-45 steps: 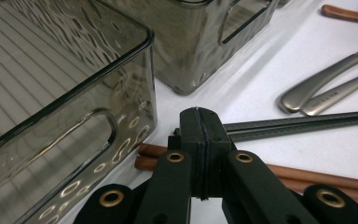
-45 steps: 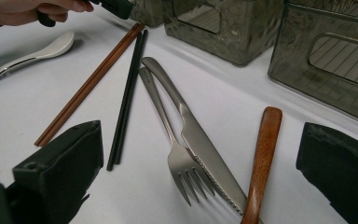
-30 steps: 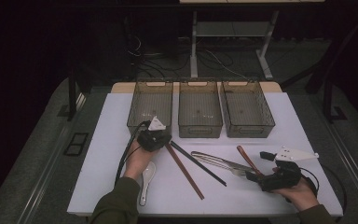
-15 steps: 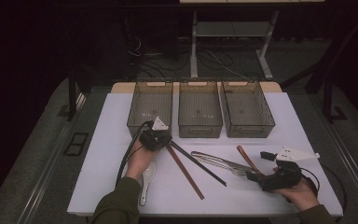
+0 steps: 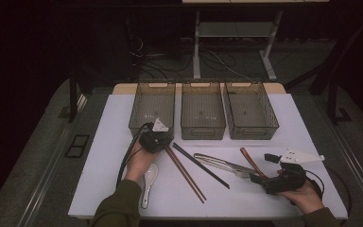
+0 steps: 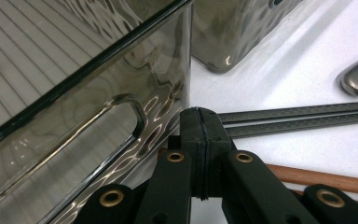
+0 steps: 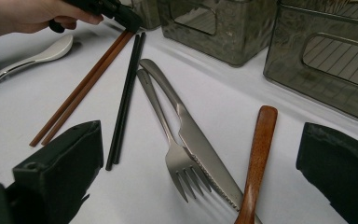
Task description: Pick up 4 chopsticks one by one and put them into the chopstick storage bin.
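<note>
My left gripper (image 5: 166, 145) is shut, its tips (image 6: 200, 128) at the near corner of the left smoked bin (image 5: 152, 106), right at the far ends of the brown chopsticks (image 5: 187, 174) and black chopsticks (image 5: 201, 165). I see nothing between its jaws. My right gripper (image 5: 256, 178) is open low over the table, its jaws (image 7: 200, 186) spread on either side of the fork (image 7: 177, 161), knife (image 7: 200, 140) and a wooden handle (image 7: 259, 149). The other hand and the left gripper (image 7: 131, 19) show at the top left of the right gripper view.
Three smoked plastic bins stand in a row at the back: left, middle (image 5: 203, 109) and right (image 5: 250, 109). A white spoon (image 5: 148, 183) lies beside the left forearm. The white table (image 5: 302, 123) is bare at its right and left edges.
</note>
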Motion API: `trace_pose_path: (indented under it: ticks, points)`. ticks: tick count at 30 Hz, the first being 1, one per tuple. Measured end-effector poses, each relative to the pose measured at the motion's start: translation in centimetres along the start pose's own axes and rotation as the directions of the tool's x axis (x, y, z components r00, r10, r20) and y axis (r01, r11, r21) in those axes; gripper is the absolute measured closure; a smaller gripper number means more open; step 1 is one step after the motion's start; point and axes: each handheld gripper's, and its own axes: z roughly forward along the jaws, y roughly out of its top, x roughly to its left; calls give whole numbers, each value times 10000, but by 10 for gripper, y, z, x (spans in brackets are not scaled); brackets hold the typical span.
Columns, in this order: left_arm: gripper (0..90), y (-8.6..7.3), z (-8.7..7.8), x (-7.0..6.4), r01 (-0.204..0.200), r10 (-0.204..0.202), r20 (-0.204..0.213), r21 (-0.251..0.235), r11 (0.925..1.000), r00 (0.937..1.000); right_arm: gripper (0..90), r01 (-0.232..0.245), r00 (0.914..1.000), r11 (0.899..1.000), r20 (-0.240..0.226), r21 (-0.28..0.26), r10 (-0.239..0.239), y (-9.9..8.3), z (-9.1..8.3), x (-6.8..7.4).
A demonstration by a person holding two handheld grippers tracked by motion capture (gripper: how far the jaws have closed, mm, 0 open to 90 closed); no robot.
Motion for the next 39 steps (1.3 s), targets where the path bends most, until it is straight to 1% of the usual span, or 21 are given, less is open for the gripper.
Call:
trace_pose_path:
  ticks: [5,14,18,24,35,39]
  points:
    - [889,-1,-1,1,-65,65,-33,108,9999,10000,7,12,10000,10000,4,6,-12,0,0,0]
    - [890,-3,-6,3,-46,48,-56,347,9994,10000,7,-26,10000,10000,26,10,26,0,0,0]
    - [890,-4,-6,4,-12,14,-59,292,9996,10000,7,-2,10000,10000,15,20,1,0,0,0]
    - [890,-2,-3,1,-198,204,-108,460,9987,9997,7,21,10000,10000,13,20,-21,0,0,0]
    - [890,-6,-9,4,-50,72,-301,735,9973,9995,7,14,10000,10000,16,-4,-14,0,-1,0]
    - [891,-9,-13,5,-10,36,-309,826,9966,9995,7,13,10000,10000,21,-3,-13,0,0,0]
